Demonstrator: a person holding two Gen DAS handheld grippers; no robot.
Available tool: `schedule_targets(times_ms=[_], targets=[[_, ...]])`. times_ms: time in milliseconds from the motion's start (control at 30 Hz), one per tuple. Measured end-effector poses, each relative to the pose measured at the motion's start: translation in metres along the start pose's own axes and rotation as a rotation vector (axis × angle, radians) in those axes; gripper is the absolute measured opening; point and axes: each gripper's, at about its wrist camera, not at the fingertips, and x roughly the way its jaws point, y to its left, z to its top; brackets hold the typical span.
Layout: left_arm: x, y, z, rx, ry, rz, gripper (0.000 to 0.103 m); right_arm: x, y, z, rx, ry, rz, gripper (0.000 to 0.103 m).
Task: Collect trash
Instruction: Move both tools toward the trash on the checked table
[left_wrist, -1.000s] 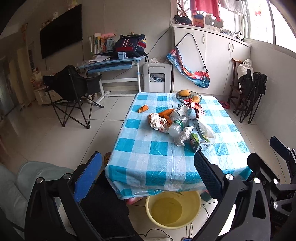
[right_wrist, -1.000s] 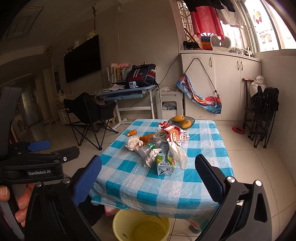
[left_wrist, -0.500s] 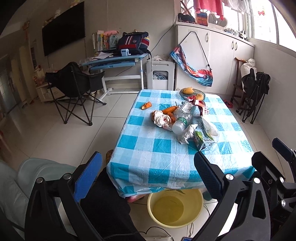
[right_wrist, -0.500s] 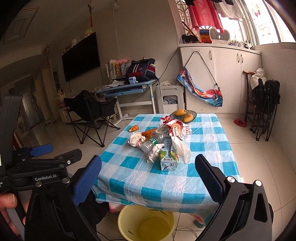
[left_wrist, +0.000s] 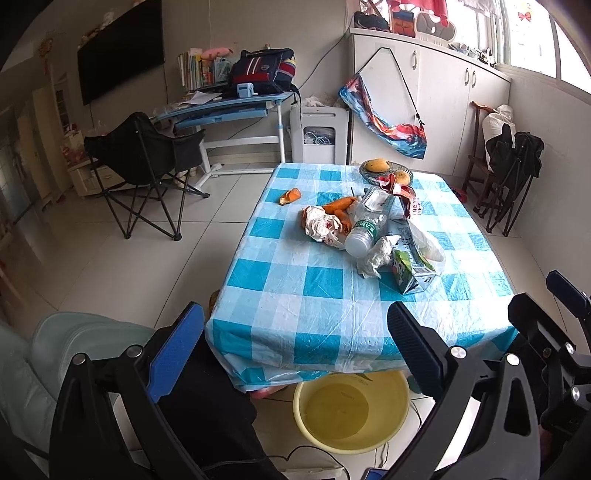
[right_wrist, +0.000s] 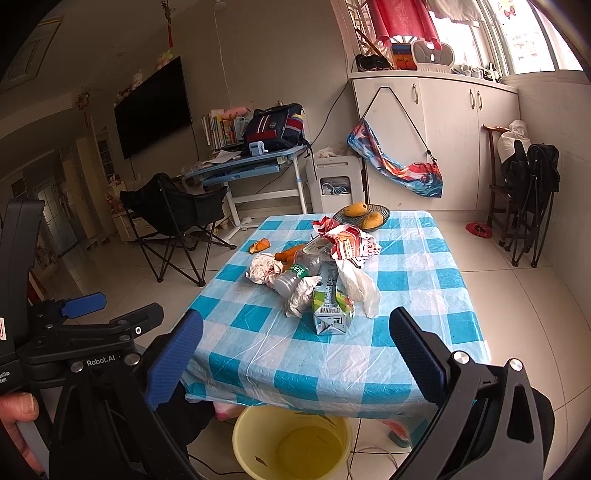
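Note:
A pile of trash lies mid-table on the blue checked cloth (left_wrist: 317, 280): a green drink carton (left_wrist: 412, 271), an empty plastic bottle (left_wrist: 367, 229), crumpled paper (left_wrist: 321, 223), a white plastic bag (left_wrist: 424, 240), a red snack wrapper (left_wrist: 400, 194) and orange peel (left_wrist: 290, 196). The carton also shows in the right wrist view (right_wrist: 330, 308). A yellow basin (left_wrist: 351, 413) stands on the floor under the near table edge. My left gripper (left_wrist: 295, 354) and right gripper (right_wrist: 295, 354) are both open and empty, short of the table, above the basin.
A plate with mangoes (left_wrist: 384, 168) sits at the table's far end. A black folding chair (left_wrist: 142, 166) and a blue desk (left_wrist: 229, 109) stand to the left, folded chairs (left_wrist: 513, 177) to the right. A cable (left_wrist: 295, 452) lies by the basin.
Both grippers have moved forward toward the table and a little higher; the trash pile looks closer. Both stay open.

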Motion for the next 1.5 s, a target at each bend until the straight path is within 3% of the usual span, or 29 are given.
schedule_targets(times_ms=[333,533,1033,1500], targets=[[0.012,0.002,-0.004,-0.003,0.035,0.004,0.096,0.007,0.002,0.0,0.0,0.034,0.003,0.097],[0.027,0.005,-0.006,-0.02,0.103,-0.007,0.096,0.013,0.001,0.002,0.0,0.056,0.0,0.097],[0.052,-0.002,-0.008,-0.029,0.109,-0.037,0.096,0.032,-0.008,0.001,0.013,0.083,-0.004,0.097],[0.07,-0.007,-0.005,0.011,0.113,0.031,0.096,0.048,-0.012,0.007,0.014,0.091,-0.013,0.097]])
